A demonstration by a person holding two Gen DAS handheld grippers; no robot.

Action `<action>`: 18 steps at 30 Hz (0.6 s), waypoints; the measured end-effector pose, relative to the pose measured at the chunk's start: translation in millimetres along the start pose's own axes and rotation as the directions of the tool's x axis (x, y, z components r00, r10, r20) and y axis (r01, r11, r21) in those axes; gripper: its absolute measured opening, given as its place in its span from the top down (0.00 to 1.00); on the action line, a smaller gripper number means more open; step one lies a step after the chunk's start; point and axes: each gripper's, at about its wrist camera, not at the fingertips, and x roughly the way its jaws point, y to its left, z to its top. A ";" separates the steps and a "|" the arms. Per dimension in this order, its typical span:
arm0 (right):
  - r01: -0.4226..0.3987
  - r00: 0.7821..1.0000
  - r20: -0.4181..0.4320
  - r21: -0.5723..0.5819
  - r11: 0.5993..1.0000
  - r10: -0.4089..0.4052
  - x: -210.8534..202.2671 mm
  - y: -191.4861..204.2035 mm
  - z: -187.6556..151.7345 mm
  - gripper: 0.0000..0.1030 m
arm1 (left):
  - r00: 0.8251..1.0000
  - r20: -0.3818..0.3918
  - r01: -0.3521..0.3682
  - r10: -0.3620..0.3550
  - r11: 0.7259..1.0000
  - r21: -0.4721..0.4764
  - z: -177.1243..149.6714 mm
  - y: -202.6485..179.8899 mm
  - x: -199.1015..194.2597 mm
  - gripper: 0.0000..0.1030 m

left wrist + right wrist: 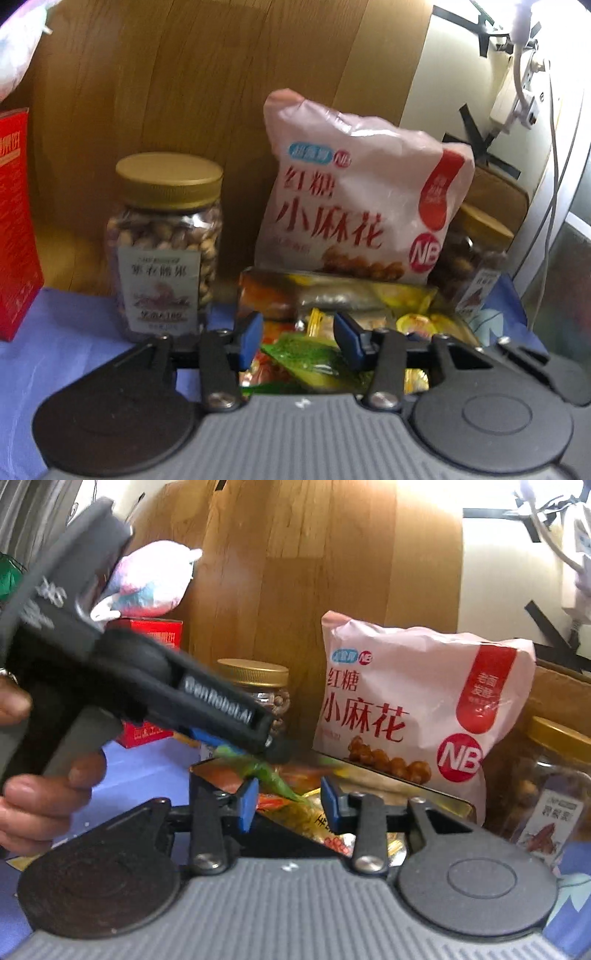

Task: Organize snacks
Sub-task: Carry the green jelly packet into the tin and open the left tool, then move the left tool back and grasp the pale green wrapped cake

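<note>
My left claw (295,334) and my right claw (288,803) are both partly open and hold nothing above the box (332,291) of small snacks, just before the pink bag (354,192).

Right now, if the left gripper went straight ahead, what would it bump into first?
Probably the pile of small colourful snack packets in the shiny box just beyond the left gripper. The big pink plastic snack bag stands behind them, though depth is hard to judge.
</note>
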 end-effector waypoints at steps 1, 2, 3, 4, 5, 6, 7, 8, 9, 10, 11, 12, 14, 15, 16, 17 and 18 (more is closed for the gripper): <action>-0.001 1.000 -0.002 0.006 1.000 0.001 -3.3 -1.4 0.0 0.60 | 1.000 -0.003 -0.003 0.003 1.000 -0.007 -2.9 0.9 -1.5 0.58; -0.007 1.000 0.000 0.018 1.000 0.007 -7.5 -3.0 -0.1 0.60 | 1.000 -0.001 -0.001 0.001 1.000 -0.011 -5.6 2.8 -5.6 0.58; -0.016 1.000 0.000 0.036 0.999 0.016 -9.9 -5.6 -0.4 0.60 | 1.000 0.004 -0.001 0.001 1.000 -0.013 -7.5 3.3 -9.9 0.57; -0.022 1.000 -0.002 0.057 0.998 0.023 -14.7 -8.0 -0.4 0.60 | 1.000 0.014 -0.002 0.002 1.000 -0.007 -10.1 2.8 -15.8 0.55; -0.031 0.999 -0.004 0.076 0.997 0.032 -19.5 -10.0 -1.0 0.60 | 1.000 0.020 -0.002 0.002 1.000 0.002 -11.7 1.7 -21.5 0.54; -0.046 0.999 -0.007 0.098 0.994 0.047 -25.0 -12.3 -1.7 0.60 | 0.999 0.030 -0.013 0.013 1.000 0.011 -13.5 0.1 -28.4 0.52; -0.055 0.998 -0.008 0.117 0.992 0.057 -25.7 -15.0 -1.9 0.60 | 0.999 0.041 -0.028 0.027 0.999 0.016 -14.6 -1.1 -34.8 0.52; -0.060 0.998 -0.008 0.135 0.989 0.062 -33.0 -14.6 -2.8 0.60 | 0.998 0.049 -0.029 0.028 0.999 0.021 -15.2 -2.2 -40.9 0.52; -0.064 0.998 -0.007 0.152 0.986 0.066 -42.1 -14.5 -4.0 0.60 | 0.998 0.056 -0.025 0.024 0.999 0.019 -16.2 -2.3 -47.4 0.52; -0.070 0.997 -0.006 0.166 0.984 0.072 -44.4 -16.1 -4.8 0.60 | 0.998 0.057 -0.021 0.020 1.000 0.016 -17.9 -2.0 -53.0 0.52; -0.074 0.997 -0.004 0.183 0.980 0.076 -52.8 -15.9 -6.7 0.60 | 0.998 0.056 -0.017 0.016 1.000 0.011 -21.0 -1.8 -59.1 0.52; -0.081 0.997 -0.004 0.197 0.977 0.083 -56.9 -16.7 -8.4 0.60 | 0.998 0.054 -0.011 0.011 1.000 0.007 -24.7 -2.1 -64.8 0.52; -0.088 0.996 -0.006 0.236 0.968 0.092 -73.0 -15.9 -15.0 0.59 | 0.999 0.048 0.010 -0.010 1.000 0.001 -35.5 -3.7 -78.3 0.52; -0.092 0.995 -0.011 0.260 0.961 0.098 -81.9 -14.8 -19.2 0.59 | 0.999 0.041 0.021 -0.021 1.000 -0.001 -41.0 -5.1 -83.8 0.52; -0.097 0.994 -0.017 0.284 0.954 0.106 -90.7 -13.8 -24.2 0.57 | 0.999 0.030 0.035 -0.035 0.999 -0.001 -47.7 -7.5 -89.1 0.52; -0.102 0.993 -0.023 0.307 0.946 0.115 -100.1 -11.2 -30.3 0.56 | 0.999 0.013 0.050 -0.050 0.999 0.001 -55.9 -10.1 -94.5 0.52; -0.105 0.992 -0.030 0.323 0.941 0.121 -107.6 -8.7 -35.9 0.56 | 0.998 -0.008 0.066 -0.066 0.998 0.004 -64.4 -13.1 -99.0 0.52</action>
